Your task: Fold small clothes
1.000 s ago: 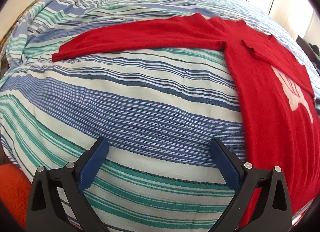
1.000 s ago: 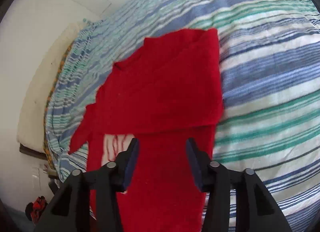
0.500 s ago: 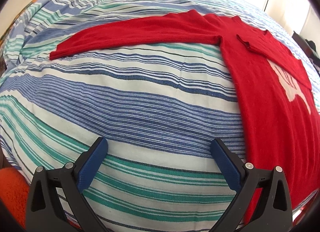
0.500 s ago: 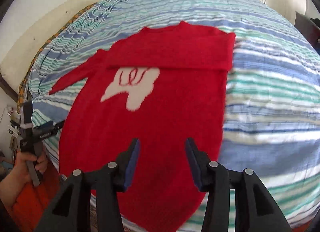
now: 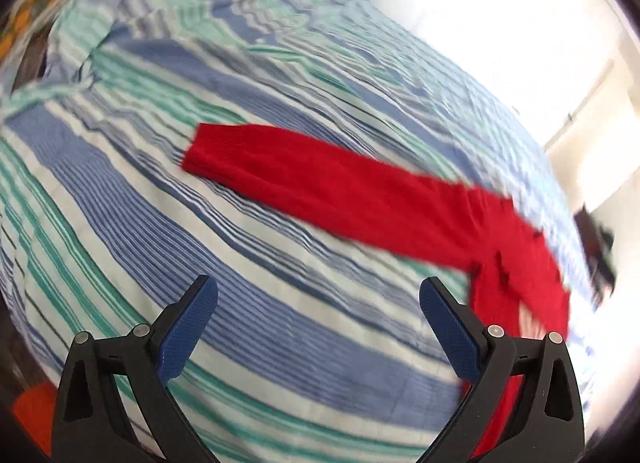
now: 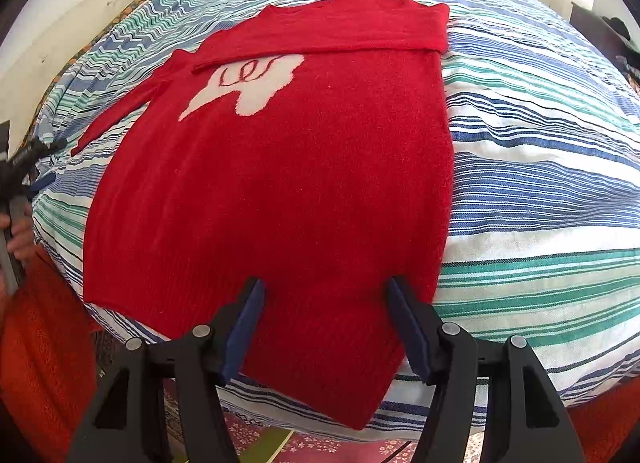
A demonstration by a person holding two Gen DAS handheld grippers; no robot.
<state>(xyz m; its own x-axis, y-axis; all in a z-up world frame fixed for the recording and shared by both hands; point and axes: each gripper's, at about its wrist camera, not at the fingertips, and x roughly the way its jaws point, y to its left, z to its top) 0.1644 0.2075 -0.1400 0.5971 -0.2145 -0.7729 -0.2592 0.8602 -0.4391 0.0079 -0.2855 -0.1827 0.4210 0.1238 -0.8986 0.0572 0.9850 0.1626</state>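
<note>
A red sweater [image 6: 280,183] with a white motif lies flat on the striped bedspread [image 6: 540,167]. Its right sleeve is folded across the chest [image 6: 360,31]. Its left sleeve [image 5: 328,187] stretches out straight on the bed in the left wrist view, cuff at the far end. My left gripper [image 5: 318,303] is open and empty above the bedspread, short of the sleeve. It also shows small at the left edge of the right wrist view [image 6: 28,167]. My right gripper [image 6: 324,303] is open and empty above the sweater's hem.
The striped bedspread [image 5: 240,323] covers the whole bed. A wall runs behind the bed [image 6: 80,15]. A patterned rug [image 6: 280,443] lies on the floor below the bed's near edge. Dark items [image 6: 616,35] sit at the far right.
My left gripper has swung left and forward, facing the outstretched sleeve, with motion blur. My right gripper has drawn back toward the hem, so the whole sweater shows. Both stay open.
</note>
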